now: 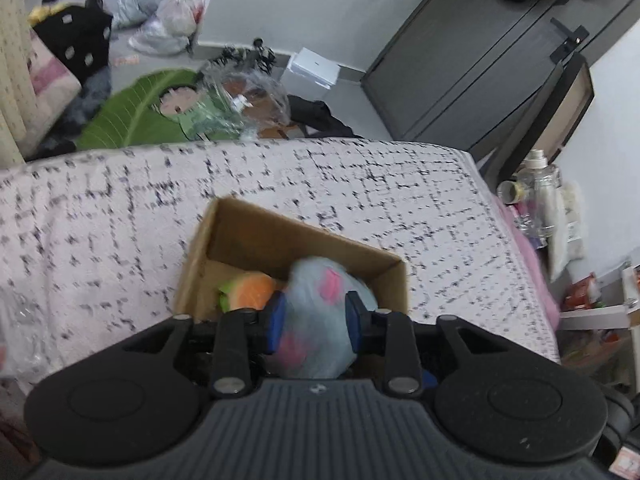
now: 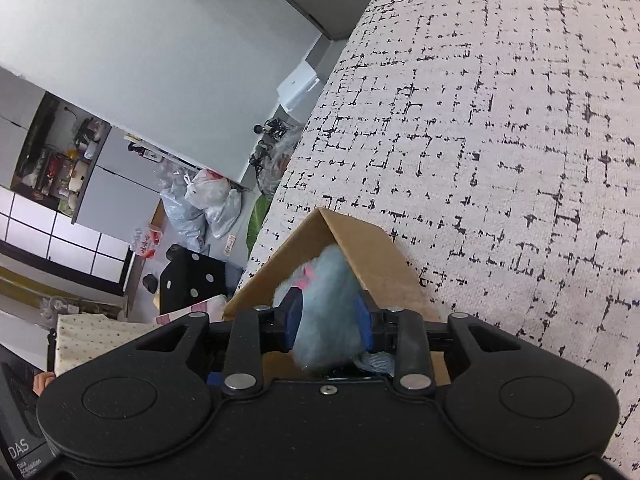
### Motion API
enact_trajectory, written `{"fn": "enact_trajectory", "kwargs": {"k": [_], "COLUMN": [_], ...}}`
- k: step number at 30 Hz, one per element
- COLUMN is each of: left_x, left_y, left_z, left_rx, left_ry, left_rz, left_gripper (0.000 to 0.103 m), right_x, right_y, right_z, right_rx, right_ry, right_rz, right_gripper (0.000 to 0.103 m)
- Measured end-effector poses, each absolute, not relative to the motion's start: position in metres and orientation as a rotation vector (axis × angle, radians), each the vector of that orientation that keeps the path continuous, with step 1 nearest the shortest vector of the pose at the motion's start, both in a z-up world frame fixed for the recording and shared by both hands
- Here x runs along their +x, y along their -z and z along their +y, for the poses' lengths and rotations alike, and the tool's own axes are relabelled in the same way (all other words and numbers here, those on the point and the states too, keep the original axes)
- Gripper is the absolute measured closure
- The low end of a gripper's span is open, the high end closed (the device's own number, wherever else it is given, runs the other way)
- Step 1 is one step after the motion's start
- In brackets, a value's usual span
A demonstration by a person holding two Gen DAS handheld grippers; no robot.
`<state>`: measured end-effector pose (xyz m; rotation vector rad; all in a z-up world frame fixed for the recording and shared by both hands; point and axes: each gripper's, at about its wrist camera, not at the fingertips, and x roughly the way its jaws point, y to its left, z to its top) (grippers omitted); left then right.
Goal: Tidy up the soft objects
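Left fingers: we have the left gripper point(image 1: 315, 322) clamped on a pale blue plush toy point(image 1: 320, 320) with pink patches, its blue pads point(image 1: 276, 322) pressing into both flanks.
Right fingers: our right gripper point(image 2: 330, 322) grips a fuzzy blue body point(image 2: 326, 312) with a pink spot; it looks like the same toy, though we cannot tell for sure.
Where the toy is: over the near end of the open cardboard box point(image 1: 280, 232), partly inside it, not yet resting on the bottom as far as we can judge.
Box contents: an orange and green plush point(image 1: 248, 290) lies in the box just beside the blue one, on the left.
Box support: the box sits on a bed covered by a white spread with a black grid print point(image 1: 400, 200).
Beyond: floor clutter and plastic bags point(image 1: 172, 16) lie well apart from the work.
Risk, release: if one side lets go first, we judge the soft body could swing and hang over the rim.
Risk, box: pushing down on a light box on soft bedding may tip or slide it.
Risk, snag: fur may catch on a pad as we pull away.
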<state>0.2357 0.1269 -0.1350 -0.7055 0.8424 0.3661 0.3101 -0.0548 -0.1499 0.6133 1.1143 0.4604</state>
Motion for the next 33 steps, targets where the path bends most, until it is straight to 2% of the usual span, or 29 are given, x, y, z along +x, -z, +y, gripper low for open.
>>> {"fn": "enact_trajectory", "kwargs": {"k": [2,6,10,12,14,18,24,33], "left_x": [0.236,0.231,0.222,0.217,0.212,0.202,0.186,0.158], "left_y": [0.132,0.128,0.122,0.118,0.114,0.103,0.087,0.068], "left_z": [0.127,0.128,0.124,0.121,0.119,0.110,0.097,0.081], "left_rx": [-0.682,-0.696,-0.673,-0.657,-0.642,-0.596,-0.555,-0.505], "left_ry": [-0.376,-0.390,-0.410,-0.420,-0.439,-0.443,-0.431,-0.396], "left_rz": [0.850,0.866,0.869,0.874,0.872,0.860,0.846,0.815], "left_gripper": [0.067,0.052,0.048,0.035,0.028,0.022,0.021,0.020], "right_x": [0.308,0.300,0.292,0.287,0.282,0.270,0.251,0.221], "right_y": [0.149,0.144,0.135,0.131,0.127,0.116,0.103,0.081], "right_z": [-0.057,-0.062,-0.068,-0.073,-0.078,-0.089,-0.108,-0.138], "right_rx": [0.621,0.623,0.610,0.612,0.610,0.613,0.601,0.578], "right_ry": [-0.457,-0.452,-0.441,-0.433,-0.425,-0.417,-0.385,-0.328], "right_rz": [1.116,1.102,1.088,1.079,1.066,1.034,0.981,0.890], "right_gripper": [0.069,0.056,0.052,0.050,0.047,0.039,0.024,0.013]}}
